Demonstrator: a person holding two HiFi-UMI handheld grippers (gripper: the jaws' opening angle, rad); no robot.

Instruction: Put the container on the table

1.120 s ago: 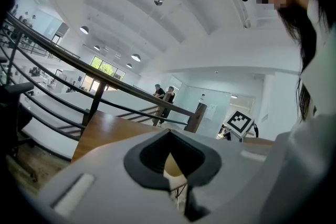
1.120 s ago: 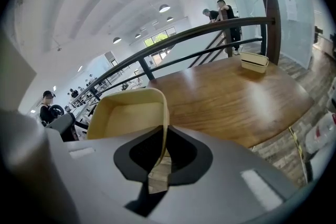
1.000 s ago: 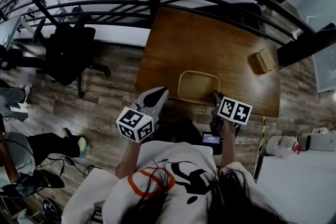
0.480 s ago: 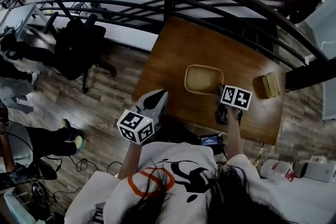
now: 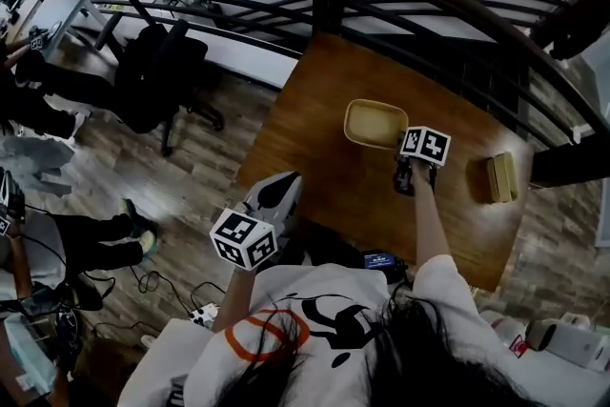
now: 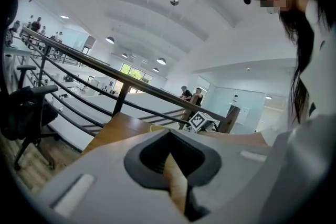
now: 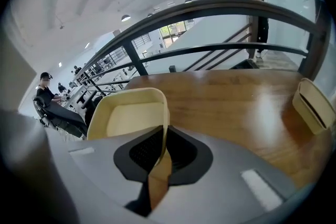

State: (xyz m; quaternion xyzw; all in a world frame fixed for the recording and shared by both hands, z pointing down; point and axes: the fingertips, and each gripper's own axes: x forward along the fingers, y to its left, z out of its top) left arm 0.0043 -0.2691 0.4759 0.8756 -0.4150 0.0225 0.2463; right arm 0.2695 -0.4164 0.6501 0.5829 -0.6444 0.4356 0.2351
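One beige container (image 5: 374,122) lies over the far half of the desk (image 5: 319,110); whether its base touches the wood cannot be made out. Right gripper (image 5: 404,152): fingers clamped on the container's right wall, which hides part of them. Left gripper (image 5: 282,183): fingers together, nothing between, held off the desk's near-left edge. One small wooden box (image 5: 501,177) stands near the right edge. Bare wood surrounds the container. One black railing (image 5: 324,0) borders the far edge.

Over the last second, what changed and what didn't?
The right gripper, shut on the container by its rim, has carried it from the near edge of the table inward toward the railing. The left gripper stays shut, empty; the small box hasn't moved.
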